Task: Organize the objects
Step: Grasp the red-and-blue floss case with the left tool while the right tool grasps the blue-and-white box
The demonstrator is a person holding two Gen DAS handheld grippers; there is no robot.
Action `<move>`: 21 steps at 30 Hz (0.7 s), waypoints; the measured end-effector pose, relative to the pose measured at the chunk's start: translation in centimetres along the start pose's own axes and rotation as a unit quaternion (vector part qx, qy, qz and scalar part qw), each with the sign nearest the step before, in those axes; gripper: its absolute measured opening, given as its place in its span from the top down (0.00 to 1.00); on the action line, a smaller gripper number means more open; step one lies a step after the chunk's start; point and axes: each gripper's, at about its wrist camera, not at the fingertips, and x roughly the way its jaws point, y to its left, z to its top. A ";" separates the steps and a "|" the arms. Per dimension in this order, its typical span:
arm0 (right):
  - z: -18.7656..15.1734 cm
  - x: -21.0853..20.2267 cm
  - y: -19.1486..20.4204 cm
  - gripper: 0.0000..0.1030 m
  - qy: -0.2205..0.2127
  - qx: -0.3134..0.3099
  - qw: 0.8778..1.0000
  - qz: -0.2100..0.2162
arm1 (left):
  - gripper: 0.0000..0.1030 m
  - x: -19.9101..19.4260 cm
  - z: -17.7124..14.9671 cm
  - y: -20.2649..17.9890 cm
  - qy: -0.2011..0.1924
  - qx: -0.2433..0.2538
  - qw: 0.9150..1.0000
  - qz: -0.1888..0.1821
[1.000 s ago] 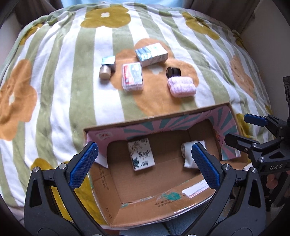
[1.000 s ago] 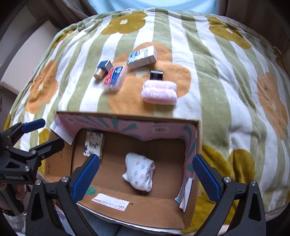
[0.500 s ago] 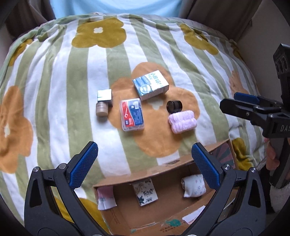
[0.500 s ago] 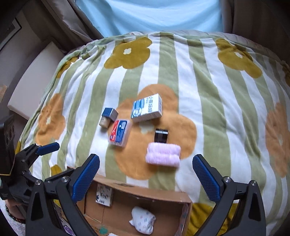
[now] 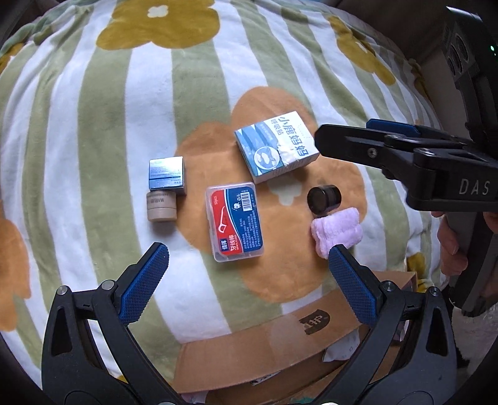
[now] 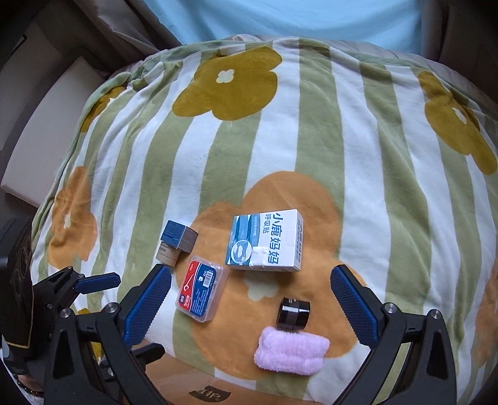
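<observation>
Several small items lie on a striped flower blanket [image 5: 93,140]: a white-and-blue carton [image 5: 275,146] [image 6: 266,243], a clear floss-pick case [image 5: 235,221] [image 6: 200,291], a blue cube box [image 5: 166,173] [image 6: 180,239] with a beige jar [image 5: 161,206] beside it, a black jar [image 5: 324,199] [image 6: 293,313] and a folded pink cloth [image 5: 337,232] [image 6: 291,350]. My left gripper [image 5: 247,283] hangs open just short of the floss case. My right gripper [image 6: 250,307] is open above the black jar and pink cloth. Neither holds anything.
The cardboard box [image 5: 280,352] [image 6: 199,386] sits at the near edge of the blanket under both grippers, a patterned pouch [image 5: 342,349] peeking from it. A person's hand [image 5: 451,243] holds the right tool. A blue wall [image 6: 280,18] lies beyond the blanket.
Both grippers have moved forward from over the cardboard box toward the items on the blanket. The box has slipped to the bottom edge of both views. Both stay open.
</observation>
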 end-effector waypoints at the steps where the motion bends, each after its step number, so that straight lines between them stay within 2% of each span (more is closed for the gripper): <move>1: 0.4 0.8 0.1 0.01 0.007 -0.004 1.000 -0.003 | 0.02 0.6 0.3 0.2 0.007 -0.004 1.000 -0.001; 11: 2.2 8.3 0.3 0.01 0.077 -0.022 0.996 -0.047 | 0.07 5.5 2.1 1.9 0.052 -0.044 0.997 -0.021; 21: 2.3 11.6 -0.2 0.01 0.108 -0.045 0.990 -0.082 | 0.19 8.9 2.1 2.5 0.077 -0.059 0.995 -0.026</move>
